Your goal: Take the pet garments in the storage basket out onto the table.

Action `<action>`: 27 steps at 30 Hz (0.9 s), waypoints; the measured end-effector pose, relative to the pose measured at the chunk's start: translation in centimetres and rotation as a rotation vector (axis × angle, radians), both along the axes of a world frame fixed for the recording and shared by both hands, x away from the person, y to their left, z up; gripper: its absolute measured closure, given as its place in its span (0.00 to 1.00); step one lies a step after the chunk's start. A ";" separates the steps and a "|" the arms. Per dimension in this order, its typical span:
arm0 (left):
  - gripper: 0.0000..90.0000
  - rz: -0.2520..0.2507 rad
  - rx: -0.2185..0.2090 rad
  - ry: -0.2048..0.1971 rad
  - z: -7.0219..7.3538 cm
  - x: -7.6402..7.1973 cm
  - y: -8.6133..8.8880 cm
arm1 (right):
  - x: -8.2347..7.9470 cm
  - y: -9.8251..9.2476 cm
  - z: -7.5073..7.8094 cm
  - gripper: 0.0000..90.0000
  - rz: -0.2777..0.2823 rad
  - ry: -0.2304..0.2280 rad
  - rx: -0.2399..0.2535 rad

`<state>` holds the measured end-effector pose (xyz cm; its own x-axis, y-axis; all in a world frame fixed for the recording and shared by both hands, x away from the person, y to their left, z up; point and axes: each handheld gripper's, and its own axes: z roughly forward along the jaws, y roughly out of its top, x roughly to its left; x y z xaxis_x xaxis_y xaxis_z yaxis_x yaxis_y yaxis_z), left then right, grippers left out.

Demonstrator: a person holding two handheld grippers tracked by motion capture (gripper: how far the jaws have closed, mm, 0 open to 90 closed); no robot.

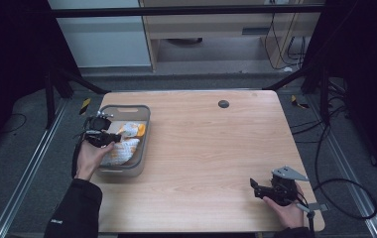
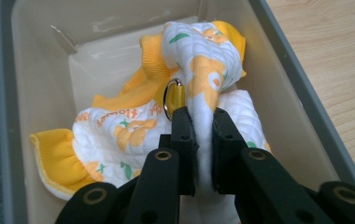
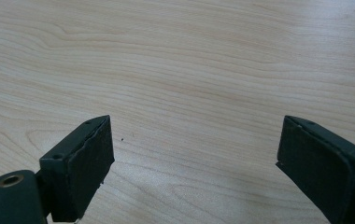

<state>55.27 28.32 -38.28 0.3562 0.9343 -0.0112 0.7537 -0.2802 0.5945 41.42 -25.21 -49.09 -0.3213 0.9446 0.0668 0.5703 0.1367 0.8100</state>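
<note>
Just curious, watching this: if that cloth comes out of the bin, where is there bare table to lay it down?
Most of the wooden table is bare: the wide stretch between the grey bin at the left edge and the right tool near the front right corner. A small dark disc sits near the far edge. The bin is crowded with the yellow-and-white cloth, pinched by the left tool.

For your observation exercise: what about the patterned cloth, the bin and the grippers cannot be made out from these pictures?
- Left gripper view: the cloth pinched by the left gripper; its lower part is hidden behind the jaws.
- High view: the cloth's print is too small to read; the hand covers part of the bin.
- Right gripper view: the right gripper is cut off by the bottom edge.
</note>
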 end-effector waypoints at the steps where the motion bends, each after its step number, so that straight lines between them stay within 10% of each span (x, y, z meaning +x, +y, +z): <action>1: 0.91 0.002 -0.001 -0.005 0.2 -0.1 0.1 | 0.0 0.0 0.0 0.12 0.000 -0.001 0.000; 27: 0.91 -0.031 -0.021 -0.111 4.7 -2.2 1.1 | 0.0 0.0 0.0 0.12 -0.001 -0.006 -0.003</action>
